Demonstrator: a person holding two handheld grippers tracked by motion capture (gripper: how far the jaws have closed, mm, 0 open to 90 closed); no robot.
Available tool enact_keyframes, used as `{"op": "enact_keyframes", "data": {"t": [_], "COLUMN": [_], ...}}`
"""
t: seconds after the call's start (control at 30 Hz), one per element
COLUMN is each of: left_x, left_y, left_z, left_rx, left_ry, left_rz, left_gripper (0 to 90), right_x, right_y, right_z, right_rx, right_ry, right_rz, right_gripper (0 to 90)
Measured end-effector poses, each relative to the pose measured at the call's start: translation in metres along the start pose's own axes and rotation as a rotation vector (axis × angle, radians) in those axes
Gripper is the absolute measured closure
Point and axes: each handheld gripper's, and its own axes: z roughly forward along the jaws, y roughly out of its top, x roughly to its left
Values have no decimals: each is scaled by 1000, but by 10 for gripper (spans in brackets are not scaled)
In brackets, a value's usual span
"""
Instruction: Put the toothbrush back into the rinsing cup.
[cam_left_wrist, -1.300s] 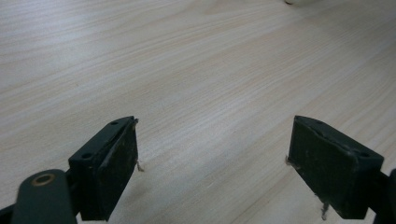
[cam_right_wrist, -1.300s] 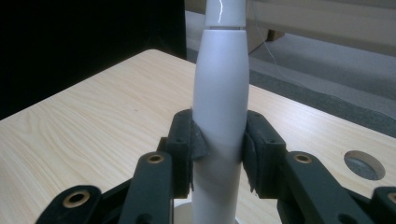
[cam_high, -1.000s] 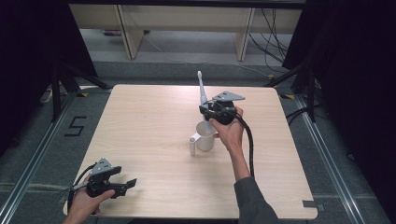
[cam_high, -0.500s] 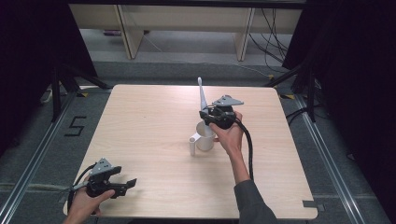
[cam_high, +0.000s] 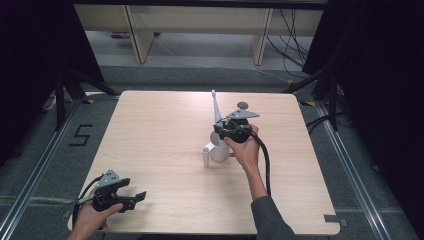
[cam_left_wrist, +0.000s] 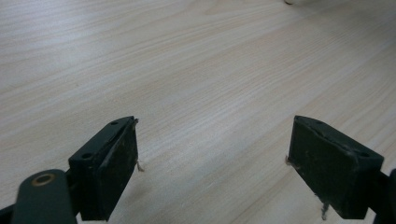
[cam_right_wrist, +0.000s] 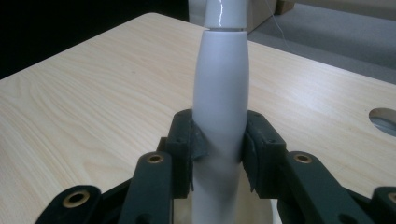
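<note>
My right gripper (cam_right_wrist: 219, 154) has its two black pads pressed against the sides of a smooth white toothbrush handle (cam_right_wrist: 220, 107) — a glossy, rounded plastic shaft that swells slightly above the grip and narrows toward the top; the jaws stand only partly closed, stopped by the handle's width. From the high view the right gripper (cam_high: 226, 134) sits just above a white cup (cam_high: 218, 151), a plain cylinder with a small handle stub on its left side, and the toothbrush (cam_high: 215, 106) rises out of it, slim and tapering, leaning away toward the far edge. The cup stands near the middle of the table (cam_high: 150, 130) (pale wood-grain laminate, matte, with rounded corners); a round hole (cam_right_wrist: 384, 119) shows in the board to the right of the shaft. My left gripper (cam_left_wrist: 212, 154) is wide open with nothing between its flat, scuffed black pads — it rests in my left hand (cam_high: 90, 220) at the near left corner, well apart from the cup.
</note>
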Motion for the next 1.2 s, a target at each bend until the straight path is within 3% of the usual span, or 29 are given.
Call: {"op": "enact_keyframes", "data": {"t": [0.03,0.07,0.1,0.17,0.3,0.33,0.37,0.5,0.53,0.77,0.8,0.87,0.9,1.03,1.2], "left_x": [0,0,0,0,0,0,0,0,0,-1,-1,-1,-1,0,0], "left_y": [0,-1,-1,-1,0,-1,-1,0,0,0,0,0,0,-1,-1], "left_z": [0,1,1,1,0,1,1,0,0,1,1,1,1,1,1], "left_rx": [-3,-10,-8,-9,-2,-9,-8,-2,-3,-9,-9,-10,-9,-16,-18], "left_ry": [-1,-1,-2,-2,1,-2,-1,1,0,0,0,0,0,-3,-2], "left_rz": [-3,-1,1,0,-3,-2,-1,-3,-3,-6,-6,-8,-6,-1,-3], "left_gripper": [153,153,153,153,153,153,153,153,153,153,153,153,153,153,153], "right_x": [0,2,-1,0,0,2,1,2,1,4,2,1,3,0,1], "right_y": [-1,-2,-3,-5,-8,-8,-9,-10,-10,-14,-14,-16,-17,-18,-17], "right_z": [1,0,1,3,5,4,6,6,8,10,11,12,12,13,11], "right_rx": [3,18,20,14,28,42,32,53,49,70,72,71,75,65,73], "right_ry": [0,2,-1,6,14,5,-1,4,5,20,13,18,17,17,17], "right_rz": [-2,25,-10,13,-9,12,-5,4,-19,12,-17,-29,13,-20,0], "right_gripper": [668,668,668,668,668,667,667,667,667,667,667,667,667,666,649]}}
